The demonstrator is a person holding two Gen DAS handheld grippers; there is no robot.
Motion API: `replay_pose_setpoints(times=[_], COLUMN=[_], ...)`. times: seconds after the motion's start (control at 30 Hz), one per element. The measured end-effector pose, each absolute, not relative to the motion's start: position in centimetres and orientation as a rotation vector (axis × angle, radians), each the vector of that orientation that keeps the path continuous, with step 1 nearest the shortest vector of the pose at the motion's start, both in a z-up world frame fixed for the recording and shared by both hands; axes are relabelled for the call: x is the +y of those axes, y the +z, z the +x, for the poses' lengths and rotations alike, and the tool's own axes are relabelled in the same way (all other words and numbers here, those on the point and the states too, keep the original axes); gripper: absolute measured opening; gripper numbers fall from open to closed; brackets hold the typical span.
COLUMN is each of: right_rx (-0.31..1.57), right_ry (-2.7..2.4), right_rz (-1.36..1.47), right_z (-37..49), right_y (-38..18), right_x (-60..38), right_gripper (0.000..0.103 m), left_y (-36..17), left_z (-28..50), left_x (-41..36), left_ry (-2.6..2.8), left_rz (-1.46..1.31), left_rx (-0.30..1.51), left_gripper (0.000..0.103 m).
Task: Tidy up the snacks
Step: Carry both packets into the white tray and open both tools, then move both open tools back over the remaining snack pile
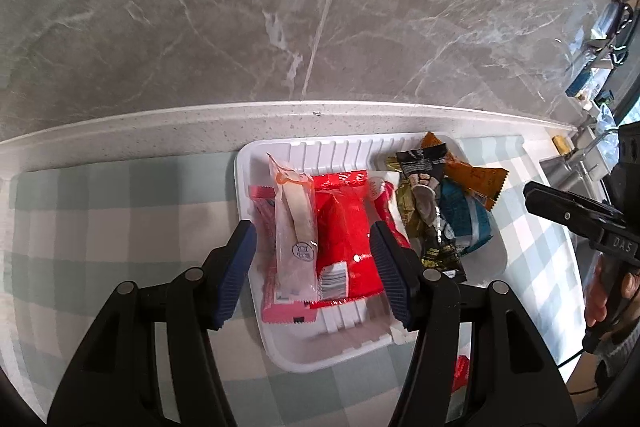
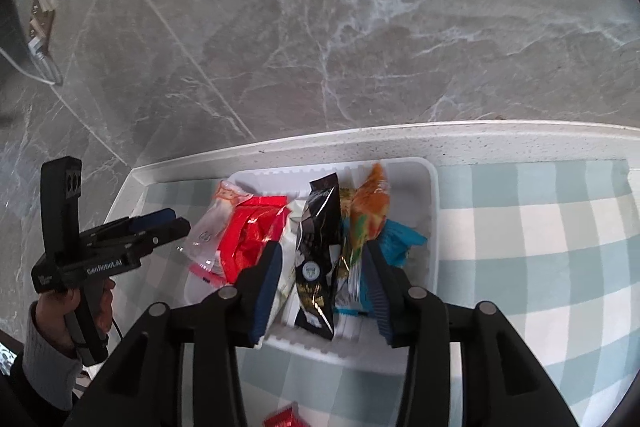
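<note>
A white tray [image 1: 304,355] on the checked cloth holds snack packets. On its left lie a red packet [image 1: 344,227], a pale pink packet [image 1: 294,219] and a pink one [image 1: 266,211]. On its right lie a black packet [image 1: 428,187], an orange one [image 1: 476,179] and a teal one [image 1: 464,223]. My left gripper [image 1: 312,271] is open above the red and pale packets. My right gripper [image 2: 320,287] is open above the black packet [image 2: 318,251], the orange one [image 2: 370,211] and the teal one [image 2: 400,239] in the tray [image 2: 434,211].
A red packet [image 1: 460,371] lies on the cloth in front of the tray and also shows in the right wrist view [image 2: 284,417]. A white counter edge [image 1: 160,123] and a grey marble wall stand behind. Clutter [image 1: 596,67] sits far right.
</note>
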State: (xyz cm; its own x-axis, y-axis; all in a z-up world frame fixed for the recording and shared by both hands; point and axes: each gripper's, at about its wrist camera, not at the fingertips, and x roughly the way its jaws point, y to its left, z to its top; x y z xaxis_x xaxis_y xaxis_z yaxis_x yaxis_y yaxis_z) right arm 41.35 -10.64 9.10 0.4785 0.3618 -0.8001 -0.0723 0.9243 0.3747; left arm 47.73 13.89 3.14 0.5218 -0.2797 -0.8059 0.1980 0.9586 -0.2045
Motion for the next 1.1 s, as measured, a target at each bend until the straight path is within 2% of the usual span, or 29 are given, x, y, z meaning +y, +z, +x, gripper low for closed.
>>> replay_pose_setpoints(times=[0.37,1.1], right_rx=[1.06,1.127], right_ry=[0.289,0.333], right_rz=[0.276,0.259], right_z=[34.8,25.3], right_y=[9.8,8.6], right_x=[-10.4,-7.8], right_gripper=[0.048,0.049], left_y=[5.8,4.1], left_z=[41.3,29.1], left_x=[12.3,8.2], left_ry=[-0.314,-0.394], left_rz=[-0.061,-0.007], left_rx=[0.941,1.017], left_gripper=[0.057,0.057])
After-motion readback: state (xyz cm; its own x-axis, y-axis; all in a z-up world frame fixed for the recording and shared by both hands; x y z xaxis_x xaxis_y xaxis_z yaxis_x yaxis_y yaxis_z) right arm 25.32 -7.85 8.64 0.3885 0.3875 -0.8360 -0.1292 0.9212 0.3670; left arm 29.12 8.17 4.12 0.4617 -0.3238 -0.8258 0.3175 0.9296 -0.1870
